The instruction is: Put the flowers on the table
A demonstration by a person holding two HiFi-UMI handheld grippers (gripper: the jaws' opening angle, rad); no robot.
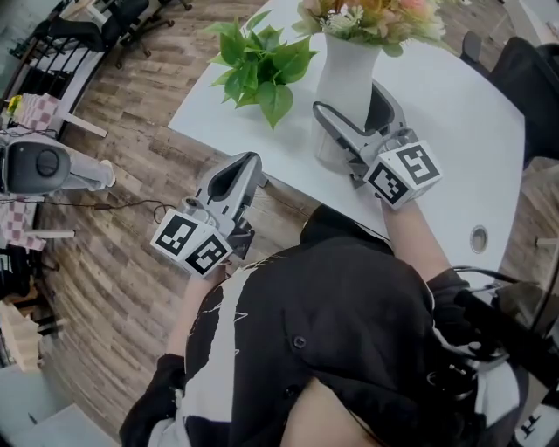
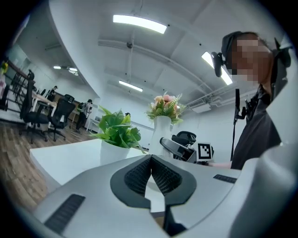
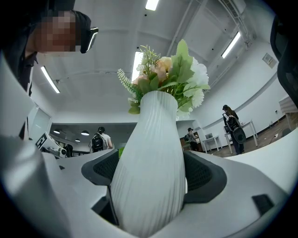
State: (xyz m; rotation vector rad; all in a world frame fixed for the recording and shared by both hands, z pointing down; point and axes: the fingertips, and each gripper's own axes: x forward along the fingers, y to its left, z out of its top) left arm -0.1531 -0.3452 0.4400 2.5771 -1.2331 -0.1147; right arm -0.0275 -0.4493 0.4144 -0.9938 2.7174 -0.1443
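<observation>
A white ribbed vase (image 1: 345,74) of pink and white flowers (image 1: 376,17) stands upright near the front edge of the white table (image 1: 454,131). My right gripper (image 1: 349,106) is shut on the vase's lower body, one jaw on each side. In the right gripper view the vase (image 3: 149,176) fills the gap between the pads (image 3: 202,174), with the flowers (image 3: 167,74) above. I cannot tell whether its base touches the table. My left gripper (image 1: 249,163) is shut and empty, off the table's front corner over the floor; its pads meet in its own view (image 2: 150,160).
A green potted plant (image 1: 262,61) sits on the table left of the vase, also seen from the left gripper (image 2: 118,130). A cable hole (image 1: 478,237) is in the table at right. A dark chair (image 1: 528,83) stands far right. A grey device (image 1: 39,166) sits on the wooden floor at left.
</observation>
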